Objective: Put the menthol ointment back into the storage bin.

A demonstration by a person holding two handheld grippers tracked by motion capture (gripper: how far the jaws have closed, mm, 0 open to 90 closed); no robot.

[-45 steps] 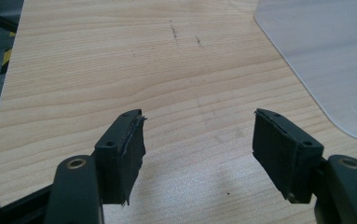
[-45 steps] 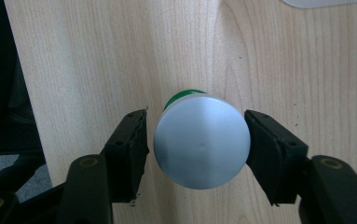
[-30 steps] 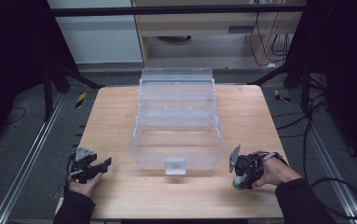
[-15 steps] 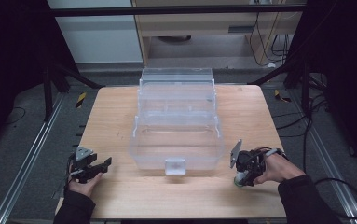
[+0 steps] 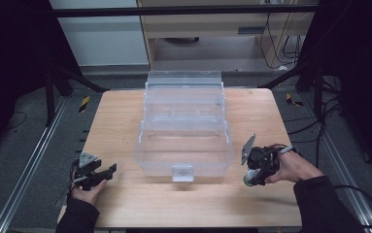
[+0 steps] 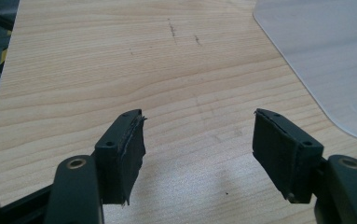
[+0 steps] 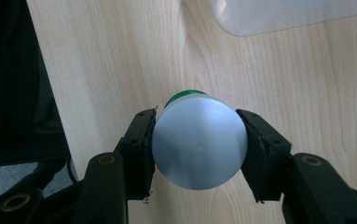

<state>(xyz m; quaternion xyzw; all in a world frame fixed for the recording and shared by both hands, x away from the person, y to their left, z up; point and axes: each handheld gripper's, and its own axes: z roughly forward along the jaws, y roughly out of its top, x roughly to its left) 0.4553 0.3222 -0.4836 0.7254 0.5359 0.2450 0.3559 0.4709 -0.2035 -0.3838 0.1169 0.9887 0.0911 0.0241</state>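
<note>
**Can in the right claw, clear box to its left**

The right claw [image 7: 198,140] was clenched on a small round can [image 7: 198,148], one black pad pressed on each side of its wall. The right gripper view looked straight down on the can's flat silver end, with a green rim peeking out past it, so the can's long axis ran along the claw's own line of sight, roughly upright over the desk [image 7: 120,56]. In the high view the right claw [image 5: 252,167] sat near the front right of the desk, with the can [image 5: 247,180] showing pale and green at its lower end, just beside the wood; whether it touched the surface could not be told from that view.

The relation that mattered was sideways: the tiered clear plastic box [image 5: 183,141] stood in the middle of the desk, to the left of the can as the high view showed it, its front tray the nearest part. A corner of that box also showed at the top of the right gripper view. A move into the box would probably call for lifting the can above the front wall and then carrying it leftward.

The left claw [image 6: 197,140] stood released, jaws wide apart with only bare wood between them. It rested at the front left [image 5: 96,174], well apart from the can, so the right hand [image 5: 290,167] was plainly the nearer one.
</note>
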